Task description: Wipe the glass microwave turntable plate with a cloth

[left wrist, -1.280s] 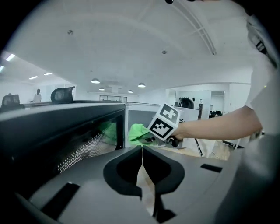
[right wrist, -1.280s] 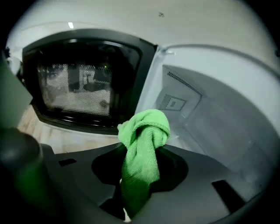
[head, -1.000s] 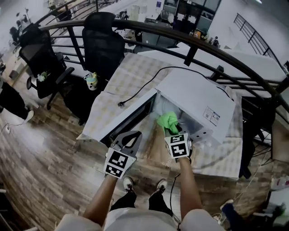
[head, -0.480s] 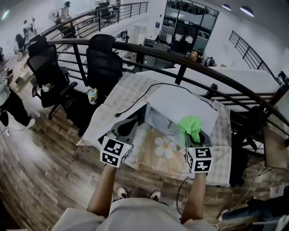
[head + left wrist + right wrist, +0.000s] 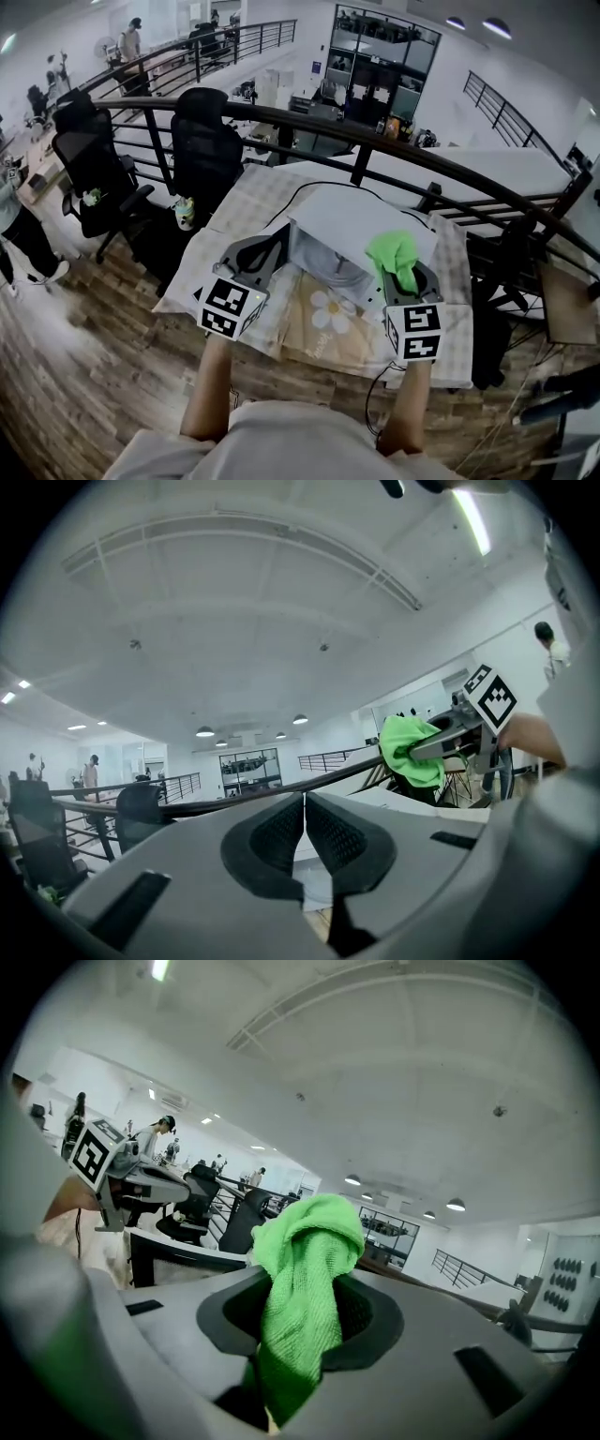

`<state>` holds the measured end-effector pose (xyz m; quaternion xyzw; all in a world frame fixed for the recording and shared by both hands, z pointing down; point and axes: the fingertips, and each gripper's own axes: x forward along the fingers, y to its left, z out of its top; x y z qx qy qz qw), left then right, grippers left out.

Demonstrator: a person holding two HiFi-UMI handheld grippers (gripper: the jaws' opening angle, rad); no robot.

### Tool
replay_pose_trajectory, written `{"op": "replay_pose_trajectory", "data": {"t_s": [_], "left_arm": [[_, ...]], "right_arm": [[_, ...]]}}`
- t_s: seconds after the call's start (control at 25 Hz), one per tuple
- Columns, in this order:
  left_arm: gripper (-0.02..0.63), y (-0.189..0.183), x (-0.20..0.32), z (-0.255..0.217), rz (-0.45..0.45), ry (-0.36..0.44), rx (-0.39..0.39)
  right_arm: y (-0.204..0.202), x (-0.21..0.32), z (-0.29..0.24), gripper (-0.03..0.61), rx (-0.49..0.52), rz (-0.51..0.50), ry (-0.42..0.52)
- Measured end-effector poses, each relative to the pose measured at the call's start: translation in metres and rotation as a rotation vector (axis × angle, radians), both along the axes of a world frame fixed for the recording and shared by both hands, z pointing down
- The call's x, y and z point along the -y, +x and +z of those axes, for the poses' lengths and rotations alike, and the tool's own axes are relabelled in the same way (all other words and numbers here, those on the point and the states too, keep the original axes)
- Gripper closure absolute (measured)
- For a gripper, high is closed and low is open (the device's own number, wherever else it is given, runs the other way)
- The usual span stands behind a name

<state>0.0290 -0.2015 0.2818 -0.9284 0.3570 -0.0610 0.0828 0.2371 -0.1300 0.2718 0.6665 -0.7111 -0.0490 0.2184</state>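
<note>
My right gripper [image 5: 405, 275] is shut on a bright green cloth [image 5: 394, 251], which bunches up above the jaws and hangs down between them [image 5: 302, 1283]. It is held up in front of the white microwave [image 5: 361, 220], at its right side. My left gripper [image 5: 272, 246] is raised at the microwave's left, its jaws shut with nothing between them [image 5: 305, 799]. Both gripper views look up at the ceiling. From the left gripper view, the green cloth [image 5: 412, 750] shows in the right gripper [image 5: 459, 735]. I cannot make out the glass turntable plate in any view.
The microwave stands on a table with a checked cover [image 5: 234, 220] and a floral mat [image 5: 337, 314] at the front. A black cable [image 5: 309, 187] runs across the table. A curved black railing [image 5: 281, 112] lies behind, with office chairs [image 5: 202, 141] to the left.
Both grippers have lifted up and away from the microwave's opening. The right one moved right with the green cloth. The head view has tilted up.
</note>
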Motion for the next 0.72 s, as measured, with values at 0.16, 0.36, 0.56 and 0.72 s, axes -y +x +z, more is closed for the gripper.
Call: {"op": "replay_pose_trajectory", "data": {"t_s": [0.16,0.36,0.56,0.72], "left_arm": [[0.592,0.002,-0.003,-0.009,0.002,0.036,0.033],[0.592,0.004,-0.008,-0.016,0.007,0.055,0.041],[0.592,0.002,-0.011,-0.016,0.010,0.051,0.044],[0.592,0.002,-0.012,-0.013,0.016,0.043,0.048]], "right_arm": [[-0.008,0.000,-0.006,0.446,0.001,-0.021,0.011],[-0.019,0.000,-0.007,0.449,-0.005,-0.047,0.011],[-0.026,-0.001,-0.005,0.451,-0.008,-0.065,0.008],[-0.028,0.000,-0.001,0.451,-0.001,-0.066,0.002]]}}
